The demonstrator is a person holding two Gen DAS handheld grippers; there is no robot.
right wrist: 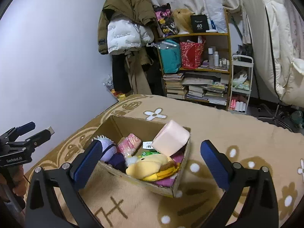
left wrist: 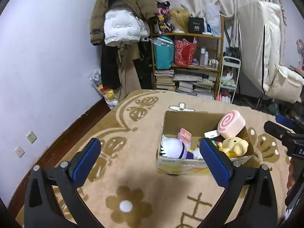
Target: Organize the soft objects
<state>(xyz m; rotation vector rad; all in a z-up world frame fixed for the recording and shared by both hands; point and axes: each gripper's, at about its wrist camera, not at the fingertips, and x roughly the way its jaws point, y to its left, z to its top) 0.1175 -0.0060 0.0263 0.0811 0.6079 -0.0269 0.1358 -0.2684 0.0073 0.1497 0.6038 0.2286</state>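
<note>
Blue pads: my left gripper (left wrist: 150,161) is spread wide and holds nothing; my right gripper (right wrist: 152,163) is spread just as wide and also holds nothing.
Landmark: the box (right wrist: 144,182), open-topped cardboard, sits on the tan flowered rug (right wrist: 237,133).
Left gripper place: short of the box's near wall and above the rug, with one pad (left wrist: 214,163) crossing the box's near corner in the left view.
Right gripper place: short of the box too, its fingers framing the box's near corner in the right view; neither touches it, as far as I can tell.
Near in the box: a yellow plush (right wrist: 146,167) lies against the near wall, beside a purple-and-white plush (left wrist: 174,148).
Middle of the box: a pink packet (right wrist: 129,144) stands between those and the far wall.
Far side of the box: a pink swirl roll (left wrist: 230,124) leans over the rim, poking above it.
Around the box: I see no loose soft toys on the rug.
Behind the box: a shelf (right wrist: 195,57) of bags and books, with coats (left wrist: 121,19) hung next to it.
Progress: I judge the gathering nearly or fully done, since every plush I can see is already in the box.
Left to do: perhaps pressing the roll lower so it sits inside.
</note>
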